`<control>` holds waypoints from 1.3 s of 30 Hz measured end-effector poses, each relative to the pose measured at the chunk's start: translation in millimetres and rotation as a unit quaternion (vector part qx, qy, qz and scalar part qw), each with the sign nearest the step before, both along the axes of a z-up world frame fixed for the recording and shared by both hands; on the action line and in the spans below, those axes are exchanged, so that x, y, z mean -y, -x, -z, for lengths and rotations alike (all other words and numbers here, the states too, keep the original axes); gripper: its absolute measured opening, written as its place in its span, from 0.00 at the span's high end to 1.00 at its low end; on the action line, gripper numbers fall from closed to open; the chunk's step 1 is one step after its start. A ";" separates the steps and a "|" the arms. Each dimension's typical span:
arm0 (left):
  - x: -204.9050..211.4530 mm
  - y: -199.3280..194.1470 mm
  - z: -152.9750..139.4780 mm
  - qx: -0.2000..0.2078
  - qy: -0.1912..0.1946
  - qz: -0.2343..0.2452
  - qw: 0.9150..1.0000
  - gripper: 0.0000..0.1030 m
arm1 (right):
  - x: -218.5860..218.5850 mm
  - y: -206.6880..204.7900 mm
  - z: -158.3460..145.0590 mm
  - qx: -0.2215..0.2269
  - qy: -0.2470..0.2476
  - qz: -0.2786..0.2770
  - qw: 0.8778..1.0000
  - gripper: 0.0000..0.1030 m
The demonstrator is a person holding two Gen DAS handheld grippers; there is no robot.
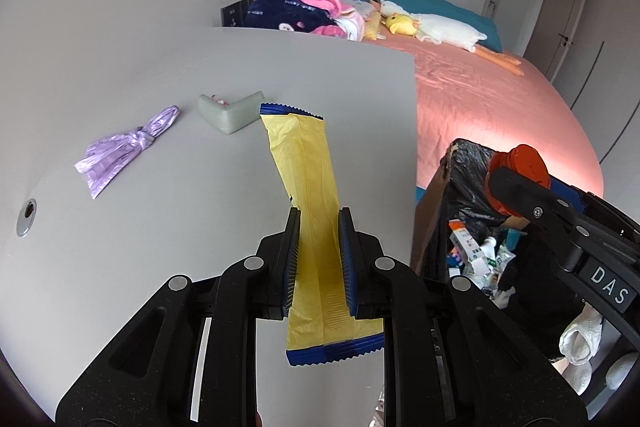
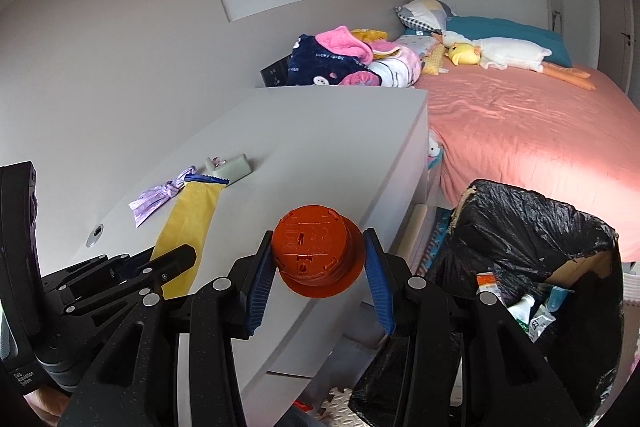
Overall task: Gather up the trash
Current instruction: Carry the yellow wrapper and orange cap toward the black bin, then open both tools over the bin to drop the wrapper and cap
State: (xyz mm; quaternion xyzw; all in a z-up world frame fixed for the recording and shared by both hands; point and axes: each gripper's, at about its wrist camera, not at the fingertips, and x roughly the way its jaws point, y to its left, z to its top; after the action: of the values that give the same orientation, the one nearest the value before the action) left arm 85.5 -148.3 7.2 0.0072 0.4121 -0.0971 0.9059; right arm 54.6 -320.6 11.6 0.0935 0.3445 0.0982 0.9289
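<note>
Left wrist: left tongs (image 1: 319,227) pinch crinkly yellow wrapper (image 1: 312,179); right tongs (image 2: 316,247) clasp round orange lid (image 2: 318,253).

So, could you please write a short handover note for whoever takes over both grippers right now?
Left gripper: shut on the yellow wrapper, lifted above the grey desk.
Right gripper: fingers on both sides of the orange cap, apparently gripping it, near the desk's edge.
Lined trash box: on the floor to the right, already holding some packaging.
Left on the desk: purple knotted bag, pale green corner piece.
Next: probably drop both held items into the box, then fetch the rest.
</note>
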 end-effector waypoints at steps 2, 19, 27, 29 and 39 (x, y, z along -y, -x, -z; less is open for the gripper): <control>12.4 0.4 0.3 0.000 -0.002 0.013 1.000 0.82 | 9.4 2.4 0.1 0.000 -0.002 0.008 1.000 0.57; 106.3 12.1 1.0 0.002 -0.006 0.105 0.994 0.82 | 91.7 23.9 1.7 0.003 -0.015 0.083 0.996 0.57; 143.5 19.4 2.4 0.004 -0.011 0.157 0.988 0.82 | 128.8 31.5 0.8 0.007 -0.025 0.119 0.993 0.57; 151.1 20.9 3.1 0.002 -0.009 0.169 0.986 0.82 | 138.4 33.1 0.5 0.008 -0.028 0.128 0.991 0.57; 180.4 28.6 11.1 -0.043 0.019 0.246 0.968 0.12 | 180.2 45.1 -3.1 0.016 -0.041 0.185 0.982 0.31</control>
State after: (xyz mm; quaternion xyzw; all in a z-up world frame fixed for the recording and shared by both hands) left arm 56.9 -328.8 -3.8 0.0871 0.4344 -0.3245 0.8357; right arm 9.6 -500.7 14.6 0.1920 0.3022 -0.0599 0.9318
